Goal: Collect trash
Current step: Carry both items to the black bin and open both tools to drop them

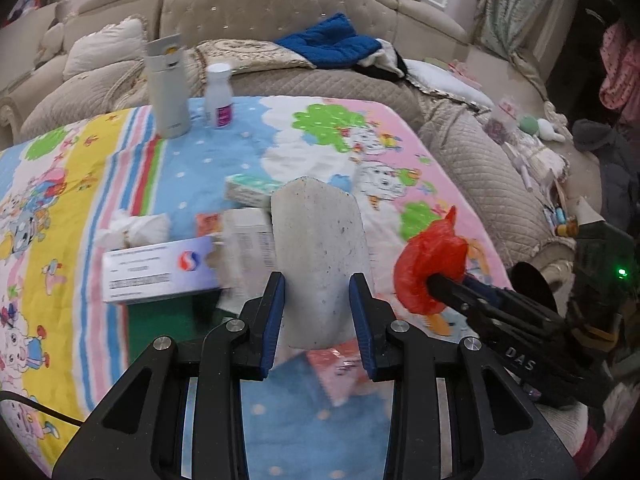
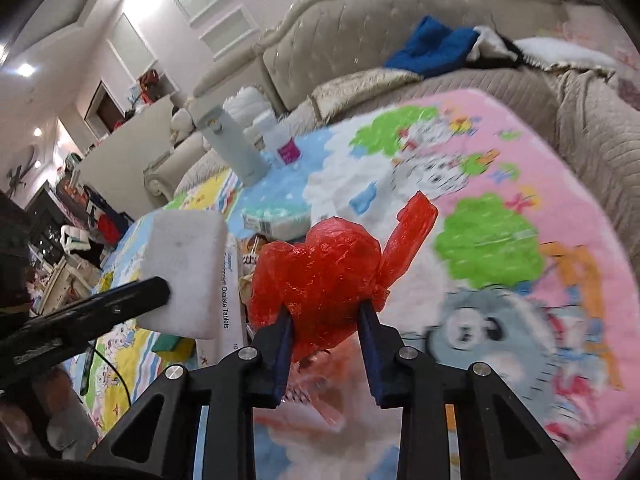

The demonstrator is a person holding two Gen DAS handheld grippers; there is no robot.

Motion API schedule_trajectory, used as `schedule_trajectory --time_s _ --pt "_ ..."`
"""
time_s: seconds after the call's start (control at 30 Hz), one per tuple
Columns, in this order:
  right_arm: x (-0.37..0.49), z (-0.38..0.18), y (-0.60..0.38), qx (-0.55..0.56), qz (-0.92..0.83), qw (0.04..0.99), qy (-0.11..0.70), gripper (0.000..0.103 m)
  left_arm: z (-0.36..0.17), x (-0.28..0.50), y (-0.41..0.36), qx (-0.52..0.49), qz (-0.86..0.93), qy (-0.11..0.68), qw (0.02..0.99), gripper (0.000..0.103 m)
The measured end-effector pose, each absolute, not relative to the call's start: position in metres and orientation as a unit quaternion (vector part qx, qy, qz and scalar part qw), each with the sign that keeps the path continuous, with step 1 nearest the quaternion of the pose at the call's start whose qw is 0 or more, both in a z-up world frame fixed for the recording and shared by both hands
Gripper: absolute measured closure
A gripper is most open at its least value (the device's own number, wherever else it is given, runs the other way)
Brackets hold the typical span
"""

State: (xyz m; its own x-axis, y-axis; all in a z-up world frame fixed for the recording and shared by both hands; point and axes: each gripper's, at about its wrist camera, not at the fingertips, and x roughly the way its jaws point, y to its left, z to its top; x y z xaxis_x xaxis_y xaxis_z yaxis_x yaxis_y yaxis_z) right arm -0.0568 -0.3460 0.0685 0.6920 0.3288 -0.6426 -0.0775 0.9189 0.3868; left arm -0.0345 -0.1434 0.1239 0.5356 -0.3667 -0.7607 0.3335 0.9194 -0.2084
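Note:
My left gripper [image 1: 318,292] is shut on a white foam block [image 1: 320,256] and holds it above the cartoon-print cloth [image 1: 200,152]; the block also shows in the right wrist view [image 2: 186,264]. My right gripper [image 2: 326,320] is shut on a crumpled red plastic bag [image 2: 320,276], held above the cloth to the right of the block; the bag shows in the left wrist view [image 1: 430,270]. On the cloth lie a crumpled white tissue [image 1: 134,230], a white and blue medicine box [image 1: 158,268], another white box [image 1: 250,240] and a teal-patterned packet [image 1: 250,190].
A grey flask [image 1: 168,88] and a small white bottle [image 1: 219,96] stand at the cloth's far edge. A beige quilted sofa [image 1: 320,76] with a blue garment [image 1: 332,42] wraps behind and to the right. Clutter lies at the right [image 1: 536,152].

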Motion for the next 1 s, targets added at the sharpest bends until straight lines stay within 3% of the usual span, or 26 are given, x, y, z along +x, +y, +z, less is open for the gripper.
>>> schedule_trajectory --time_s 0.67,1.0 --pt "-0.159 0.074 -0.497 0.177 -0.042 0.916 0.357 0.073 0.110 -0.084 -0.326 0.057 -0.315 0.450 0.834 0.072" --pt "-0.202 0.046 -0.587 0.222 -0.133 0.891 0.372 0.073 0.089 -0.093 -0.414 0.062 -0.380 0.474 0.792 0.072"
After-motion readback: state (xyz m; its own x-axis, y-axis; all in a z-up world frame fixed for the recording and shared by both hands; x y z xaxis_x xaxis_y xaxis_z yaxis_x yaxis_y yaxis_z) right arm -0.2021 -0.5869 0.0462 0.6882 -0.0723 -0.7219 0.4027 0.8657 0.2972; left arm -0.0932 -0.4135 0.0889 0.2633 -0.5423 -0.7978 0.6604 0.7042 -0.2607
